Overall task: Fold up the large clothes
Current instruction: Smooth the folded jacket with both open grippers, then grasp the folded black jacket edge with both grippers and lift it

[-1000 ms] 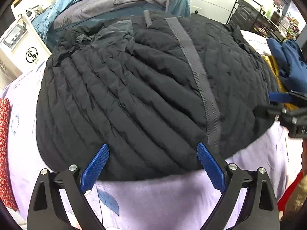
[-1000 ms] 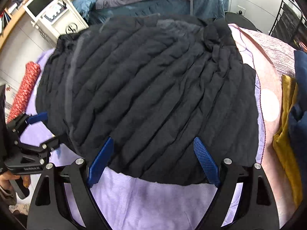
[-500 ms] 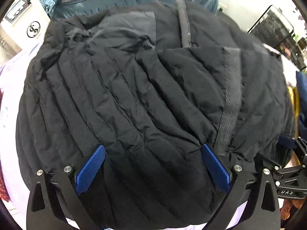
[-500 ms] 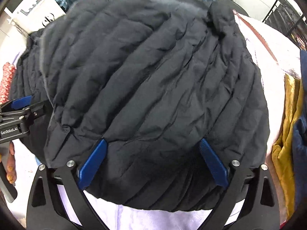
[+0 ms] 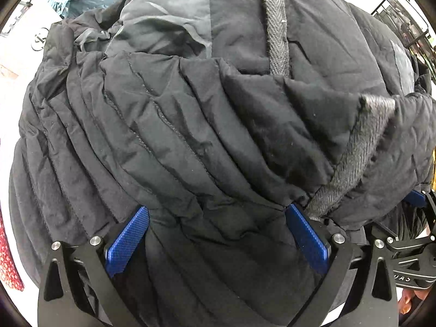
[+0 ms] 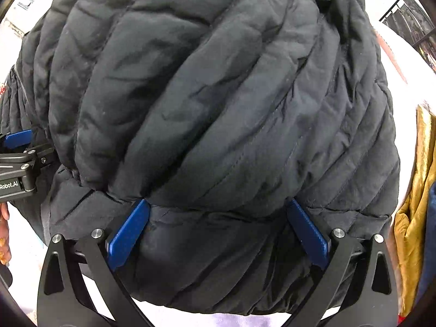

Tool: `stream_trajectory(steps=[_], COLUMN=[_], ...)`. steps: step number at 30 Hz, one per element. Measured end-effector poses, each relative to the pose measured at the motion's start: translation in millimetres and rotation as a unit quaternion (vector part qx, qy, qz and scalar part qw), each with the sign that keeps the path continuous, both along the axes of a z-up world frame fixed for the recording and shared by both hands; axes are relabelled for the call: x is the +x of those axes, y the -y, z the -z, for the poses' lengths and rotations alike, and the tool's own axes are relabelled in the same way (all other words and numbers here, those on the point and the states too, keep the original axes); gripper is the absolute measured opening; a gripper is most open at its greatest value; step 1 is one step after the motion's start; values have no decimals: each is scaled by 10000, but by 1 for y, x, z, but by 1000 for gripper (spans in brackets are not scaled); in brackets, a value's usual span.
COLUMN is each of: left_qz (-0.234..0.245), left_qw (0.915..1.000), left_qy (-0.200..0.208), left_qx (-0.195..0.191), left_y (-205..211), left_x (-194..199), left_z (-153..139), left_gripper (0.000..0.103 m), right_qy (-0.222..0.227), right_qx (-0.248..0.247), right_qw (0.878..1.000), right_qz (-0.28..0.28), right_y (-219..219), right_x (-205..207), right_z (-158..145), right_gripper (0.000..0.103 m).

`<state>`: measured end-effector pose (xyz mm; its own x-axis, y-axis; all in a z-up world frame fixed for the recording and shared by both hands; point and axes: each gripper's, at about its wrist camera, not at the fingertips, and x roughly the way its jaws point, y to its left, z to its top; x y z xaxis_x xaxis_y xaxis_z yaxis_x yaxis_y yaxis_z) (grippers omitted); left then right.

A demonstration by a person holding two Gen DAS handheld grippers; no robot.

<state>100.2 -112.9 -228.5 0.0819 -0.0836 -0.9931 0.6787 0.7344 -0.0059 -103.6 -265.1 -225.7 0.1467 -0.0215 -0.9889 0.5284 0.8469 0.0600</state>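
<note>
Black quilted jacket point(image 5: 190, 141) hem now folded farther up, both grippers' fingers point(image 5: 126, 241) spread.

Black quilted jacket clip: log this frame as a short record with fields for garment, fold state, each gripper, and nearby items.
garment: black quilted jacket, fills both wrist views
fold state: near hem lifted and doubled over the rest of the jacket; grey webbing strip bent with the fold
left gripper: fingers spread wide, jacket fabric bunched between them
right gripper: fingers spread wide, folded edge between them
nearby: mustard-yellow cloth at the right; lilac sheet under the jacket
</note>
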Motion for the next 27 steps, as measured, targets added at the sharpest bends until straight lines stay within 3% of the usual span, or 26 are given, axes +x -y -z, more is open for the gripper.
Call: stream_trajectory(steps=[8,13,15,18,23,27], left_qz=[26,86,100,30,-184,-398], left_qw=[10000,9986,9977,9960,9902,9882], left_qy=[54,204,233,250,511,854], left_qx=[-55,-476,-636,-855,-1288,-1207], left_y=[1,-34,-44,-61,-102,-137], left_x=[-4,-25,-29,-32,-26,-7], left_z=[1,-15,-23,-41,-76,-88], left_gripper=[99,98,97,97,97,97], right_qy=[80,268,398,987,1535,1666], right_qx=[-55,4,69,112,-119,-39], right_qw=[10000,9996,9992,9950,9873,9839], right_qz=[-13,3,1,121,404,645], right_y=[-13,-15,-15,-14,-2,23], right_x=[-8,-28,-37,-61,-100,-121], right_z=[-5,-9,-16,-39,-69,-74], right_gripper=[99,99,98,98,98,98])
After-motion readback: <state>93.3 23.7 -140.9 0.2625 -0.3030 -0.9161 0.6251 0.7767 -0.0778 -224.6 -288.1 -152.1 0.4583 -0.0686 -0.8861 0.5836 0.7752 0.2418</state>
